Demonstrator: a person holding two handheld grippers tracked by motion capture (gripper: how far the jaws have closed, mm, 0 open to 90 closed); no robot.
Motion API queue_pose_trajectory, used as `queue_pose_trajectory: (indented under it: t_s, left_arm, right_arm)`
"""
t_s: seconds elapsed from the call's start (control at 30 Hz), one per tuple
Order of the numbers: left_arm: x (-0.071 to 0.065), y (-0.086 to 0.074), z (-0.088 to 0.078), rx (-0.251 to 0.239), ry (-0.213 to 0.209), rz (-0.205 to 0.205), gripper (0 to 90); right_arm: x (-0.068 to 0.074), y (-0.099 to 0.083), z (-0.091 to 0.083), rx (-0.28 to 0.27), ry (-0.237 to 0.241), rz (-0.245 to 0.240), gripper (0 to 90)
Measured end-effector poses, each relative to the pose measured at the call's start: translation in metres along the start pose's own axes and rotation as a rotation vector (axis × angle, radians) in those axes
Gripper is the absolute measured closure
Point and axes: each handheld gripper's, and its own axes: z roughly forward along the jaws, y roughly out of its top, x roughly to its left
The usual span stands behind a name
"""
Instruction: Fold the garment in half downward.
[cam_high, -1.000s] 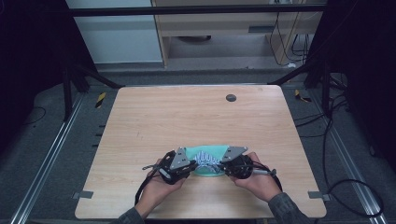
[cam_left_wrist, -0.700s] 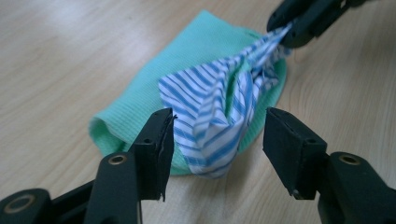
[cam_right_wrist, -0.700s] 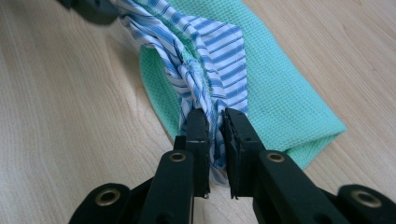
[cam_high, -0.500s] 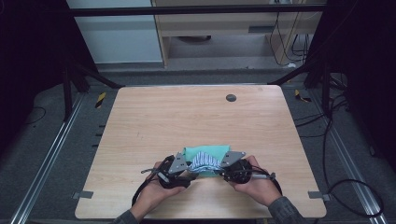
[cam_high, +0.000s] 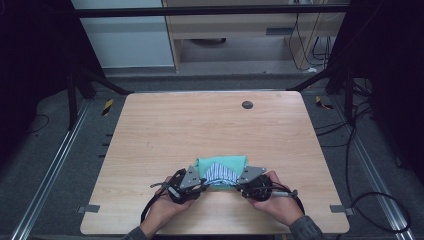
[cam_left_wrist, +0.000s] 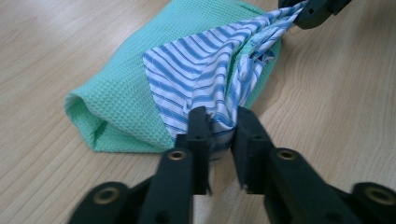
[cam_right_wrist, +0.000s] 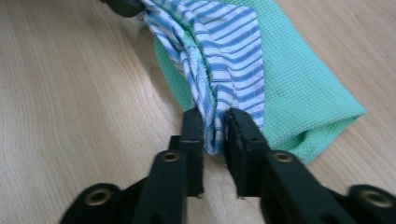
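A blue-and-white striped cloth (cam_high: 220, 174) lies bunched on a folded green waffle towel (cam_high: 220, 161) near the table's front edge. My left gripper (cam_high: 204, 184) pinches the striped cloth's left end. Its jaws (cam_left_wrist: 223, 123) have just closed on the gathered fabric (cam_left_wrist: 205, 70). My right gripper (cam_high: 238, 184) holds the opposite end, and its jaws (cam_right_wrist: 215, 123) have just been closing with striped fabric (cam_right_wrist: 229, 51) pressed between them. The cloth stretches between the two grippers over the green towel (cam_left_wrist: 116, 107) (cam_right_wrist: 299, 93). The other gripper's tip shows at the far end in each gripper view.
The wooden table (cam_high: 200, 125) has a small dark round cap (cam_high: 247, 104) near its far edge. Metal rails and cables run on the floor at both sides. A cabinet stands beyond the table.
Both hands stay at the two ends of the striped cloth, shifted only slightly toward the front edge. The cloth's bunching between them has changed a little.
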Motion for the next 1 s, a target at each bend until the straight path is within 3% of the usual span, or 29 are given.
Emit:
queue_pose_trajectory:
  t_s: [0.1, 0.43, 0.77, 0.87, 1.0]
  left_arm:
    - [-0.001, -0.001, 0.000, 0.028, 0.002, 0.032, 84.4]
    - [-0.010, -0.008, 0.000, 0.094, -0.002, 0.098, 85.0]
    - [-0.018, -0.013, -0.003, 0.084, -0.017, 0.075, 83.8]
    - [-0.020, -0.017, -0.008, 0.069, -0.013, 0.042, 74.6]
    - [-0.019, -0.021, -0.014, 0.056, -0.016, 0.005, 72.6]
  right_arm:
    - [0.003, -0.002, 0.000, -0.004, 0.007, -0.002, 85.7]
    - [0.013, -0.008, 0.006, 0.042, 0.042, -0.071, 87.3]
    - [0.015, -0.009, 0.003, 0.055, 0.041, -0.081, 86.7]
    - [0.017, -0.011, -0.001, 0.040, 0.033, -0.070, 77.4]
    - [0.018, -0.015, -0.008, 0.025, 0.030, -0.041, 70.1]
